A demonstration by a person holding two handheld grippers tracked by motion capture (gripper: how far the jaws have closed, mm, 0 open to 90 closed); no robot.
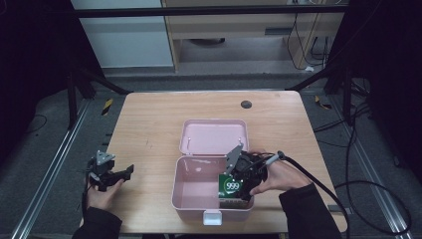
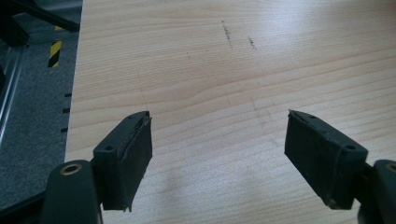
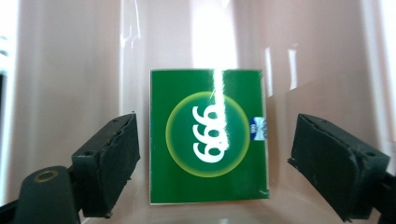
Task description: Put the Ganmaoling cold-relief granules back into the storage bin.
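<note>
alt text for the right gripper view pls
A green box marked 999 lies inside a pink case, between the open jaws of the right claw, which stand clear of its sides. Glare streaks the glossy pink walls.

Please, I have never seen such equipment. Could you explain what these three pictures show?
A person works at a wooden table, holding a tool with a two-jaw claw in each hand. One picture looks down from above; the other two come from cameras riding on the claws. On the table stands an open pink box. The right claw reaches into it, jaws open on either side of a green packet marked 999, not pressing it. The left claw is open over bare wood, holding nothing.
</note>
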